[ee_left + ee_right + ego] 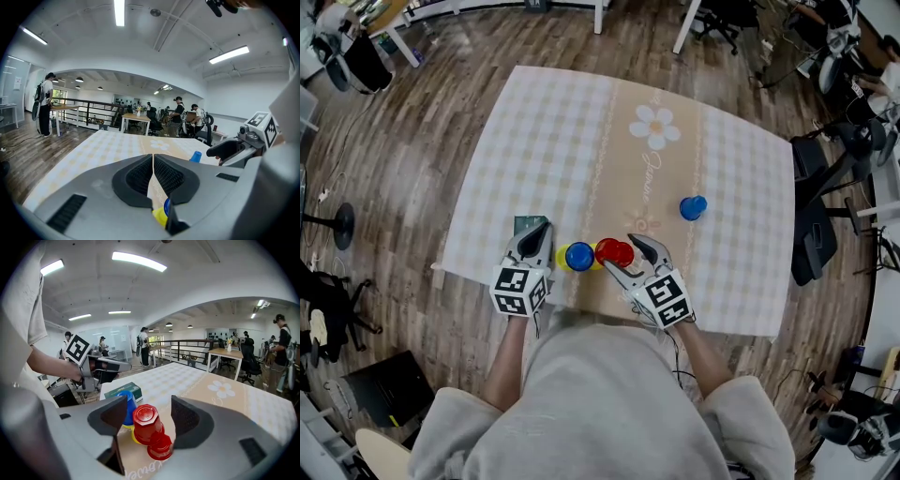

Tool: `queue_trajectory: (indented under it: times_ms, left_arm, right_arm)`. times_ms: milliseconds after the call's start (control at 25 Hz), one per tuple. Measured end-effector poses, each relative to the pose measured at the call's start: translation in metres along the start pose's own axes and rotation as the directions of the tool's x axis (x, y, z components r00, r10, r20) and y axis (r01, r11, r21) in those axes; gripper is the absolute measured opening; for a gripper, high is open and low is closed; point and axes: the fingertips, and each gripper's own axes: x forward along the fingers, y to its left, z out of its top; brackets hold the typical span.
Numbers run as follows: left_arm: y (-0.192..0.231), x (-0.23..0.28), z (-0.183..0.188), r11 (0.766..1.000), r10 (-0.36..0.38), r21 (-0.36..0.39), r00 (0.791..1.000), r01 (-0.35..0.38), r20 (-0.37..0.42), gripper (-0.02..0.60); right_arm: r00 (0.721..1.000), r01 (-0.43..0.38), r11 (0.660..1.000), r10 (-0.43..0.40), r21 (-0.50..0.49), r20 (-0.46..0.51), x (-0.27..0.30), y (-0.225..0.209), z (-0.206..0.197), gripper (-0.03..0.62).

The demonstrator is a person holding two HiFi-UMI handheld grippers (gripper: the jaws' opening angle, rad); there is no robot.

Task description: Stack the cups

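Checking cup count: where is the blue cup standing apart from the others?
Head view: the lone blue cup is on the tablecloth, right of and slightly beyond the red cups, nearer than the flower print.

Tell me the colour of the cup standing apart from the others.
The lone cup is blue; see the head view.

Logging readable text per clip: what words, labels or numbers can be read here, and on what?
None can be read for certain.
Cursive line on the tablecloth, below its daisy print: too blurred.
Green box: print too small.
Marker cubes: square patterns only, no letters.
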Motion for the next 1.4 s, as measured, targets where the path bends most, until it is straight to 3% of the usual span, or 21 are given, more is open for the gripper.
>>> queue_trajectory:
  times_ms: [320,560,1000,1400]
  left_arm:
    - [-0.006,-0.002,-0.004,1.000,-0.016,0.011,1.000,0.016,-0.003,0.020]
    - [-0.009,0.002,-0.001,1.000,-0.026,0.015,1.000,0.026,-0.007,0.020]
    - [-0.011,0.008,-0.003,0.999,-0.028,0.022,0.999,0.028,-0.019,0.020]
    - [-0.008,0.013,-0.002,1.000,-0.015,0.021,0.999,0.016,-0.033,0.020]
  right_arm:
    - [0.997,0.051,0.998,-0.052,0.031,0.049,-0.016,-0.009,0.005,0.291]
    - [0.986,0.157,0.985,-0.161,0.074,0.049,-0.029,-0.047,-0.002,0.291]
    - [0.912,0.407,0.891,-0.409,0.200,-0.031,-0.052,-0.148,-0.057,0.288]
    - [0.853,0.521,0.806,-0.506,0.280,-0.132,-0.061,-0.208,-0.106,0.288]
